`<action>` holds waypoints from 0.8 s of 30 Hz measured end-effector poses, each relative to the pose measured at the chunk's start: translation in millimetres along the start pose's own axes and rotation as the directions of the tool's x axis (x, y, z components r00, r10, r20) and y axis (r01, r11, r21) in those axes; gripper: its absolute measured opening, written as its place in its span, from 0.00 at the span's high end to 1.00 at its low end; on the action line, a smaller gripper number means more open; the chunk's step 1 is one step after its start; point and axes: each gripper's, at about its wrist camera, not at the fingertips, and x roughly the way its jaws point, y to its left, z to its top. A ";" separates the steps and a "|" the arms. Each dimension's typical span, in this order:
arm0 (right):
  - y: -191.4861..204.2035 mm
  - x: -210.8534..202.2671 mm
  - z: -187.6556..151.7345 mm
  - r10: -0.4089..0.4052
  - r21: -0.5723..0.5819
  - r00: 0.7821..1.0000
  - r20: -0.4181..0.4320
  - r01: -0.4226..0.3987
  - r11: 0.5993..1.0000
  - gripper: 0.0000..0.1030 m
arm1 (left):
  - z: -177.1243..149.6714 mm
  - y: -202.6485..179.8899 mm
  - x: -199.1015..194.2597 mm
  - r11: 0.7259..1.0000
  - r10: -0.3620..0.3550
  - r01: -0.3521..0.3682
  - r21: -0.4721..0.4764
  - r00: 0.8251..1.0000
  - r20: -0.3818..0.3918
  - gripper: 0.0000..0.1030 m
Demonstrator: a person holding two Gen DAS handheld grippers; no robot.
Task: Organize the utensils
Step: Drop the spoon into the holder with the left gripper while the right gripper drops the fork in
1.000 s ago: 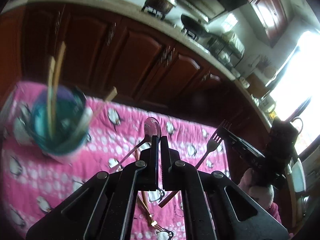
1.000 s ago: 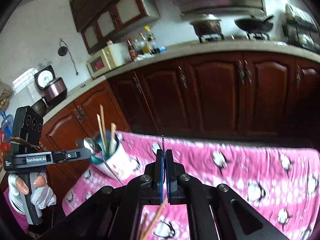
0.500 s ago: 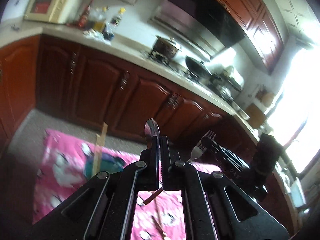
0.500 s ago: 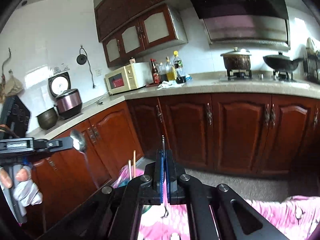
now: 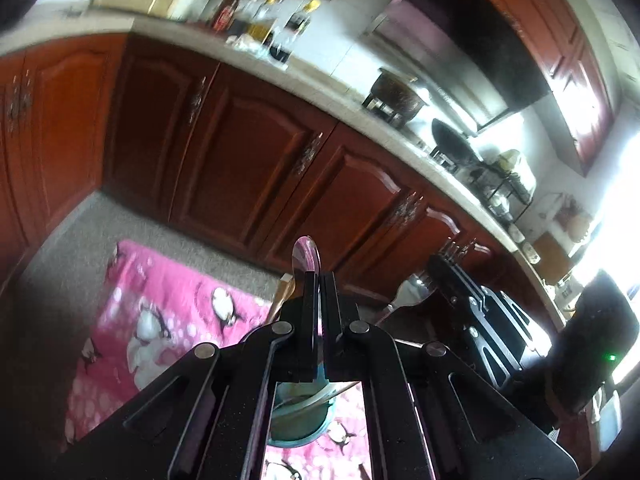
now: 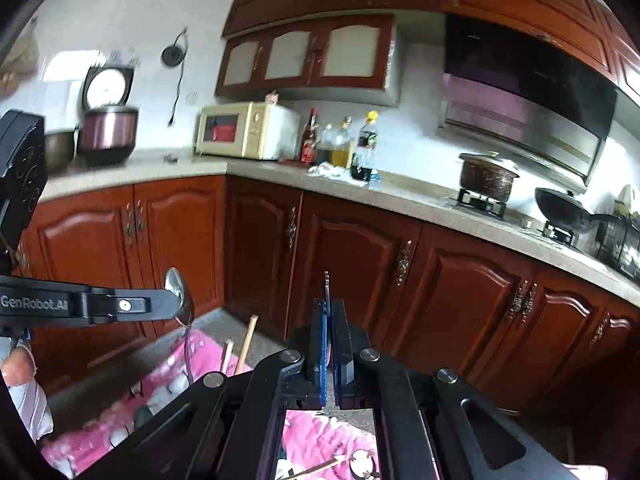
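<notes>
Holding spoon [image 5: 305, 254] upright in left gripper [image 5: 319, 280], clamped narrow; right gripper [image 6: 330, 312] pinching fork [image 5: 416, 286] likewise. Both raised over teal cup [image 5: 301, 420] on pink penguin cloth [image 5: 168, 320]. Chopsticks [image 6: 245, 344] already in cup. Judged: spoon and fork drop left; loose stick [image 6: 316, 470] near.

Shiny metal utensils in matt black plastic grippers, over a soft pink cloth

The spoon [image 5: 305, 253] pinched in the left gripper [image 5: 319, 308] is polished, mirror-bright metal, and the fork [image 5: 416, 286] clamped in the right gripper [image 6: 330, 334] has the same bright steel look; both grippers are matt black plastic with small silvery rivets. Below the left gripper, the cup [image 5: 300, 420] looks like smooth teal plastic, holding pale bare-wood chopsticks [image 6: 245, 344]. Under the cup lies a soft, matt pink cloth [image 5: 160, 320] printed with penguins. Beyond the cloth, the cabinets [image 6: 340, 272] are glossy varnished reddish wood under a speckled stone-like counter [image 6: 280, 172].
</notes>
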 end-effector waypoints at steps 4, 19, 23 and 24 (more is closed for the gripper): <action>6.8 23.9 -20.4 0.061 0.008 0.994 -0.085 -0.061 0.998 0.99 | -12.5 8.5 10.0 1.000 0.015 -0.016 -0.016 0.999 -0.045 1.00; -39.3 12.6 -37.7 0.258 0.229 0.957 -0.134 -0.224 0.947 0.76 | -22.3 -3.7 -8.8 0.996 0.084 -0.083 0.036 0.996 -0.027 0.58; -44.4 -5.3 -41.3 0.242 0.235 0.961 -0.131 -0.208 0.950 0.74 | -28.2 -11.3 -14.0 0.989 0.132 -0.130 0.064 0.991 -0.028 0.56; -45.3 -9.2 -43.8 0.237 0.236 0.963 -0.132 -0.201 0.951 0.72 | -29.5 -12.5 -14.1 0.987 0.143 -0.141 0.072 0.989 -0.030 0.56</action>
